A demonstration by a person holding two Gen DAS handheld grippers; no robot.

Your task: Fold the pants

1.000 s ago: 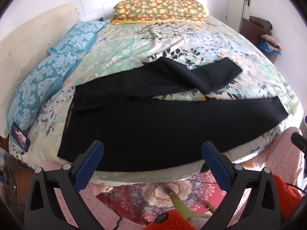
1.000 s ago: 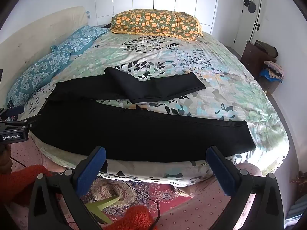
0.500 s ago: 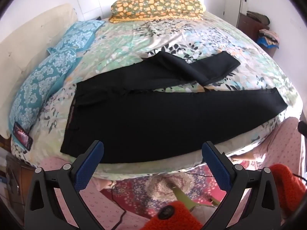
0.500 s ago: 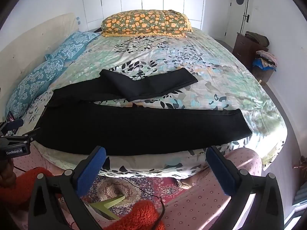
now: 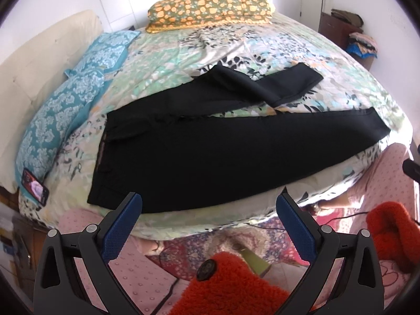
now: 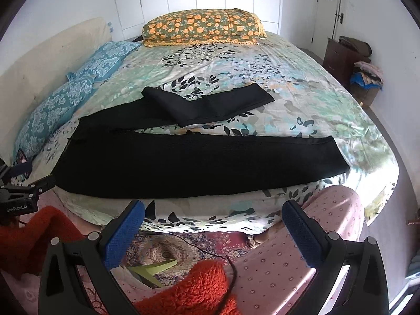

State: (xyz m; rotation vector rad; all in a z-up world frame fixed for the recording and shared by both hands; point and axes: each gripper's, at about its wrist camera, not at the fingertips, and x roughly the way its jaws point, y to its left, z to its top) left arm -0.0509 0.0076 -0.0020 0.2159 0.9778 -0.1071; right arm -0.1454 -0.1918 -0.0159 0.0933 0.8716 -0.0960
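Pants (image 5: 210,155) lie flat across the bed (image 5: 183,50), far leg doubled back. Left gripper (image 5: 208,207) and right gripper (image 6: 213,214) hover spread wide, both holding nothing.

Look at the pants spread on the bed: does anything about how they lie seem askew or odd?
Yes. The pants are not flat: the near leg lies straight along the bed edge, but the far leg is doubled back on itself, its end angled across.

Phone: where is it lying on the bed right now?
In the left wrist view, the phone lies at the bed's near-left corner, against the nearer blue pillow, left of the black pants waistband.
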